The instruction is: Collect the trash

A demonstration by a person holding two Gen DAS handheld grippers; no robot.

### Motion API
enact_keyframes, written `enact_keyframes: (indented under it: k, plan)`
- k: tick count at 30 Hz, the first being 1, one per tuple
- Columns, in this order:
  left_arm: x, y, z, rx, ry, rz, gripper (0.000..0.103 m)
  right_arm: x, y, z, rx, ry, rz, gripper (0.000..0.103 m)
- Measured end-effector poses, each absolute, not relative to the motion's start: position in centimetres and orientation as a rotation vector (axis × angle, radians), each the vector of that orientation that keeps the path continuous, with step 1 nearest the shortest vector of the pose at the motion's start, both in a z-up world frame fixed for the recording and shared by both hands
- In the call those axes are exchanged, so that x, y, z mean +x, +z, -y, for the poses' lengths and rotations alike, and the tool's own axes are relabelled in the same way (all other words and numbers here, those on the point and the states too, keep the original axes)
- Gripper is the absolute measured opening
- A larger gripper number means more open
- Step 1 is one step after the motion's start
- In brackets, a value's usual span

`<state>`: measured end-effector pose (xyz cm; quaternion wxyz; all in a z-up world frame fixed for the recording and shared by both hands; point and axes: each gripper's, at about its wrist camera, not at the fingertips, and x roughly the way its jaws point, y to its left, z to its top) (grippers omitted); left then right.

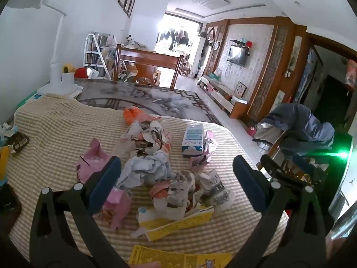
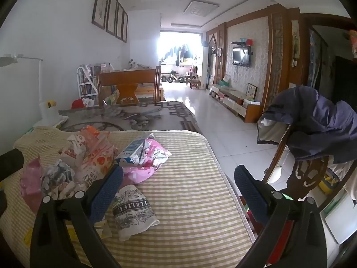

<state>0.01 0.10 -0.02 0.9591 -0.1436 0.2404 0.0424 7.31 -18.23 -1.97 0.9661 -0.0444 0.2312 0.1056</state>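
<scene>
1. The left gripper (image 1: 177, 167) stands with its jaws spread wide and empty, angled down over the trash pile (image 1: 156, 156), so the heap sits framed between the two fingers, seemingly lined up for a first pick.
2. The right gripper (image 2: 178, 178) is equally wide and holds nothing; it hovers to the right of the pile, over bare striped cloth (image 2: 189, 189).
3. The trash is crumpled paper, pink wrappers (image 1: 93, 158), a small blue-and-white carton (image 1: 193, 141) and a yellow leaflet (image 1: 178, 225), all loose and bunched near the cloth's middle.
4. No bin is visible in either view.
5. Beyond lie a patterned tabletop (image 1: 145, 98), a wooden chair (image 2: 129, 84) and a tiled floor (image 2: 223, 129) running to a bright far doorway.
</scene>
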Motion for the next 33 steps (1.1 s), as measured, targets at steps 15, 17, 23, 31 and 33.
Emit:
enact_keyframes:
  k: [15,17,23,31,33]
  plan:
    - [0.2,-1.1,0.2,-0.282,0.071,-0.504,0.098,7.8,-2.4,18.6,-0.06,0.218,-0.502,0.096]
    - [0.4,-0.7,0.3,-0.28,0.066,-0.516,0.098,7.8,-2.5,18.5,-0.061,0.22,-0.505,0.096]
    - [0.5,-1.0,0.3,-0.281,0.065,-0.521,0.098,7.8,-2.6,18.4,-0.059,0.224,-0.517,0.096]
    - [0.7,-1.3,0.3,-0.277,0.064,-0.541,0.098,8.0,-2.7,18.3,-0.057,0.228,-0.529,0.096]
    - [0.7,-1.4,0.3,-0.276,0.067,-0.543,0.098,8.0,-2.7,18.3,-0.057,0.228,-0.528,0.096]
